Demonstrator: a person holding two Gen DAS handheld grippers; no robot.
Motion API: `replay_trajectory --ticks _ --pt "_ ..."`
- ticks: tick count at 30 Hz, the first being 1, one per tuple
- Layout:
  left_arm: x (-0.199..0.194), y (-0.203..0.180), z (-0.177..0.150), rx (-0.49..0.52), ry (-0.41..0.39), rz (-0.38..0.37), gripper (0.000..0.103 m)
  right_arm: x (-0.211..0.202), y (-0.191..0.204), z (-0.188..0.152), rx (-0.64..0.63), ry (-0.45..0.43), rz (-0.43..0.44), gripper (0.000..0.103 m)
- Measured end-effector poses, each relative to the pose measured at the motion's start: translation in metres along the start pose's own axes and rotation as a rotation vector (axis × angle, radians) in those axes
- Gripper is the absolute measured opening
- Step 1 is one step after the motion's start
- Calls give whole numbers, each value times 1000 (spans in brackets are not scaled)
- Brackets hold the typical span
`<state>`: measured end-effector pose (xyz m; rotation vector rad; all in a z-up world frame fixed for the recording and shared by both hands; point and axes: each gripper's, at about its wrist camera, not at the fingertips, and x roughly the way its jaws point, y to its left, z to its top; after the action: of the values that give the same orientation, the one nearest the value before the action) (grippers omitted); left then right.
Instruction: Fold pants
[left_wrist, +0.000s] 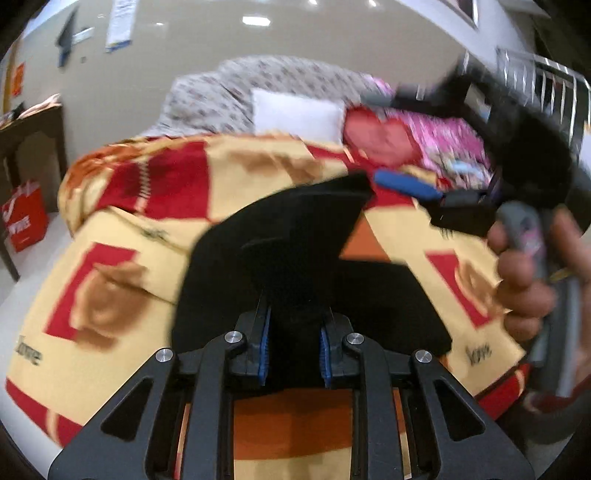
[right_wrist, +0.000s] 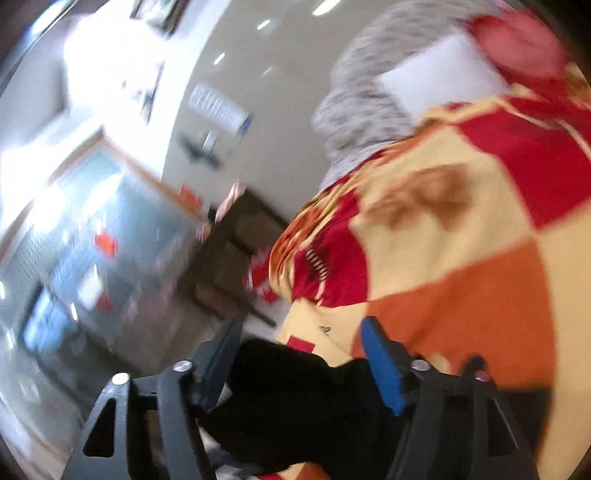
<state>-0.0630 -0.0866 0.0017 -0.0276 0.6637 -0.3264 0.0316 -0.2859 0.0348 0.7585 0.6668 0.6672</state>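
The black pants (left_wrist: 295, 266) lie on a bed with a red, cream and orange patterned blanket (left_wrist: 110, 280). My left gripper (left_wrist: 294, 332) is shut on a fold of the black fabric at its near edge. In the left wrist view my right gripper (left_wrist: 424, 192) shows at the pants' far right corner, held by a hand (left_wrist: 524, 280), its blue pads apart. In the right wrist view my right gripper (right_wrist: 299, 343) is open, tilted, and the black pants (right_wrist: 295, 402) sit low between its fingers. The frames are blurred.
A grey floral duvet (left_wrist: 229, 99), a white pillow (left_wrist: 295, 114) and a pink heart cushion (left_wrist: 388, 136) lie at the bed's far end. A dark wooden table (left_wrist: 29, 147) and a red bag (left_wrist: 24, 221) stand to the left. A metal rail (left_wrist: 546, 88) is at the right.
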Motion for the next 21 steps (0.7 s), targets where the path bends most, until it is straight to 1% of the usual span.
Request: replay_trajectory --ticks 1,2,4,6,8,9,10,11,12,13,14,17,18,19,20,21 --pt "5 -3 -2 11 6 8 19 -5 -4 -4 9 -3 -2 73" --pt "8 -9 -5 27 5 26 19 -7 -7 -10 6 13 -32 75" --pt "8 -10 -8 37 -3 40 19 -1 -15 -19 -4 84 -104 75" --pt "6 -10 -8 40 -3 43 19 6 -26 -29 31 147 -134 75" --pt "6 -8 -11 53 0 50 19 13 -33 -35 80 163 -103 75" --pt "5 -10 -12 61 2 54 19 19 -36 -39 88 186 -62 75" --pt "5 -11 -14 66 3 56 19 26 -35 -40 82 197 -35 72" --pt "3 -11 -15 73 3 60 19 32 -32 -44 69 197 -2 56" --pt "1 -12 -15 81 -2 72 19 37 -30 -47 49 204 -10 45" --pt "0 -12 -14 82 3 71 19 41 -25 -48 9 212 -45 31" --pt "-2 -11 -11 77 7 49 20 40 -20 -48 -44 204 -67 24" --pt "-18 -12 0 92 16 -53 23 26 -9 -40 -122 187 -77 18" --pt "-25 -12 3 94 27 -104 29 17 -3 -36 -188 174 -112 17" --pt "-30 -11 5 88 41 -143 39 8 1 -34 -231 165 -149 17" --pt "-34 -7 6 76 55 -188 44 2 1 -33 -257 153 -193 17" --pt "-39 -2 6 62 55 -217 54 -6 -5 -28 -270 141 -248 17"
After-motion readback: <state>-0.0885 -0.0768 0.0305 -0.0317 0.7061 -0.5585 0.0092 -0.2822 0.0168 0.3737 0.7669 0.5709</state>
